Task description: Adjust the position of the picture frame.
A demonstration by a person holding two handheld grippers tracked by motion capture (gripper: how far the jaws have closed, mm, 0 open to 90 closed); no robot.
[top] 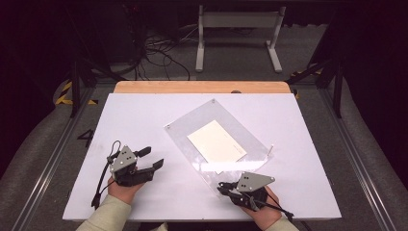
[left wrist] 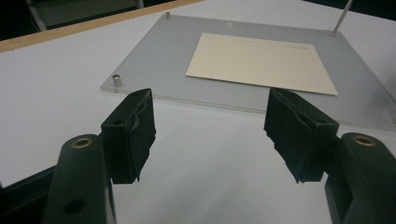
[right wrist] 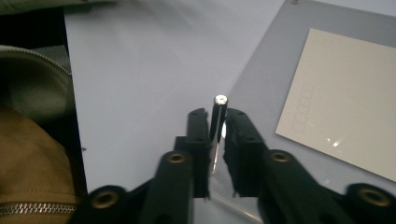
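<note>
Screw post, metal and upright, stands clamped between the jaws of the right gripper at the near corner of the clear plate. In the right gripper view its round head shows just above the jaw tips, and the jaws are drawn narrow against its shaft. From the high view the right gripper sits at the plate's near corner, held by the person's right hand at the table's front edge.

Left gripper is well apart from the plate, over bare table, its jaws spread wide with nothing between them (the left gripper view shows white surface in the gap). Left hand holds it, with a pale sleeve behind.

Plate lies flat and turned at an angle on the white table. A cream card rests under or within it, near the middle; which layer cannot be told. A short post stands at one corner, another at the far corner, and a thin pin rises upright at a third. A wooden strip runs along the table's far edge.
</note>
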